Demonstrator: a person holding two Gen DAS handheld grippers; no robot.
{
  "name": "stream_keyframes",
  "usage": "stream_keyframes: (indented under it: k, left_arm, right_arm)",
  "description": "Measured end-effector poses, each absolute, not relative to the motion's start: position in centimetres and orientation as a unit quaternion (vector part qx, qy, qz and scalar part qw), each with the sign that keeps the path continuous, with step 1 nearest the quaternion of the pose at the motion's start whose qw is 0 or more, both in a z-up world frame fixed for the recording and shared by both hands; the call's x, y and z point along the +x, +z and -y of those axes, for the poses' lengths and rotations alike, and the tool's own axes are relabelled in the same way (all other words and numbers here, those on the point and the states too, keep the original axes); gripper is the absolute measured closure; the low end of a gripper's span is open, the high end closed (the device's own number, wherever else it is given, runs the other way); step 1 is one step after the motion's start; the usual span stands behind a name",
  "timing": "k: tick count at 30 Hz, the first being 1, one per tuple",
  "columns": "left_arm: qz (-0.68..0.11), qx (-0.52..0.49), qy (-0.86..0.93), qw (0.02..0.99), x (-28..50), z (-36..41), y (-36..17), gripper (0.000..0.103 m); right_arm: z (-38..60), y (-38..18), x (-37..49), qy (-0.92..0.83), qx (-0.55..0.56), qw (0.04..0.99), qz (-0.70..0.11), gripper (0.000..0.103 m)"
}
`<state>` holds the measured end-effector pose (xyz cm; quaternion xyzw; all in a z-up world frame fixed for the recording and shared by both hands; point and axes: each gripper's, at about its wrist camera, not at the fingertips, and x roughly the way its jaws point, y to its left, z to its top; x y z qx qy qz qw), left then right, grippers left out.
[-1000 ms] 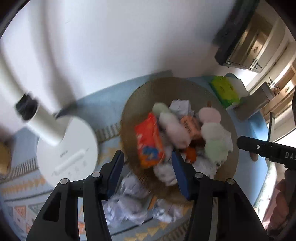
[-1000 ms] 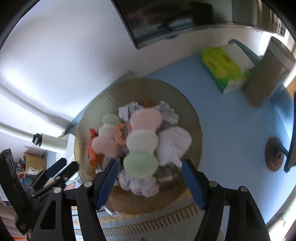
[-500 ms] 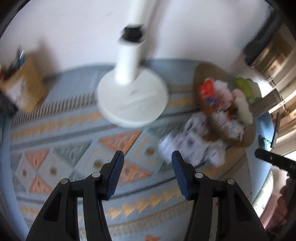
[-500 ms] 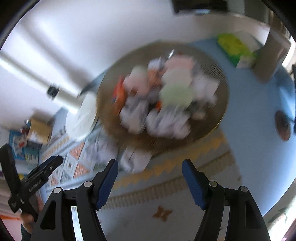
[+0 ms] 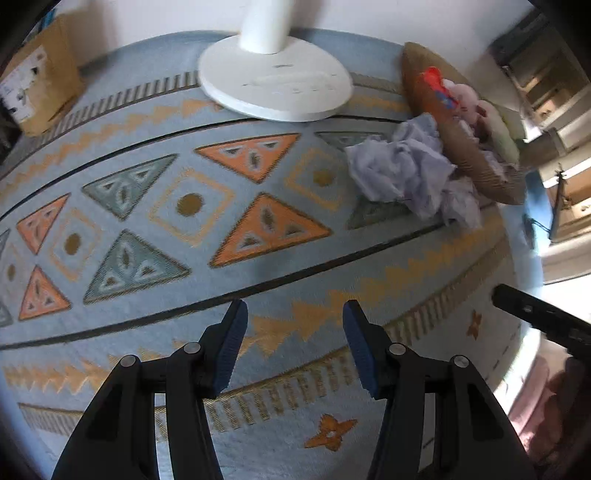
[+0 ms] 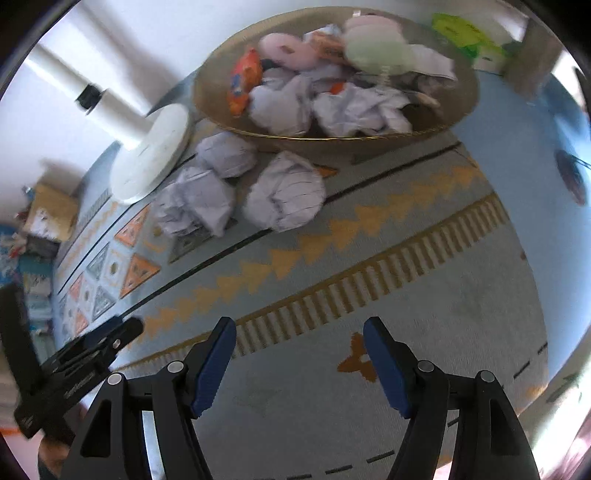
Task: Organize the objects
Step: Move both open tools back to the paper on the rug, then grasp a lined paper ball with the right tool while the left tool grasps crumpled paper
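Left gripper, right gripper — jaws spread, empty; crumpled papers on rug beside basket.

- The flat-woven blue patterned rug is looking matt and slightly coarse.
- The crumpled white paper balls are showing creased, dull surfaces.
- The round woven tan basket is looking ribbed and fibrous.
- The white plastic fan base is appearing smooth.

Fan pole cut off by top edge, ahead of left gripper. Basket contents blurred far ahead of right gripper; green pack print unreadable. Cardboard box label too blurry, far left.
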<state>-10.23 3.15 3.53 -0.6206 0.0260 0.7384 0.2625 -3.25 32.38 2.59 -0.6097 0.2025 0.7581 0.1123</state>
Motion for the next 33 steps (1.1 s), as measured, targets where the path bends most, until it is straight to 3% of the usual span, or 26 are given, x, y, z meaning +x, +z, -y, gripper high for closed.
stream_keyframes:
  k: [3, 10, 20, 25, 28, 33]
  left_arm:
    - [-0.033, -0.601, 0.742, 0.294, -10.9, -4.2, 4.6, 0.052]
    - [-0.064, -0.588, 0.721, 0.362, -14.7, -8.9, 4.8, 0.052]
    - [-0.084, -0.612, 0.687, 0.384, -17.1, -13.7, 2.5, 0.048]
    - [-0.084, -0.596, 0.696, 0.391, -17.3, -14.8, 2.4, 0.051]
    - [-0.075, -0.584, 0.703, 0.399, -16.8, -14.4, 2.6, 0.059]
    - [-0.056, -0.588, 0.705, 0.392, -15.7, -13.5, 2.9, 0.060]
  right_arm:
    - [-33.2, 2.4, -2.9, 0.775, -0.570, 0.151, -0.227, 0.033]
    - [-34.7, 1.8, -6.3, 0.785, -0.537, 0.137, -0.278, 0.033]
    - [-35.6, -0.5, -10.8, 0.772, -0.558, 0.143, -0.271, 0.033]
    - [-35.8, -1.3, -11.6, 0.773, -0.566, 0.119, -0.260, 0.051]
    - [-35.3, -1.3, -11.6, 0.774, -0.572, 0.114, -0.247, 0.054]
    - [-34.8, -1.1, -10.1, 0.772, -0.583, 0.097, -0.235, 0.055]
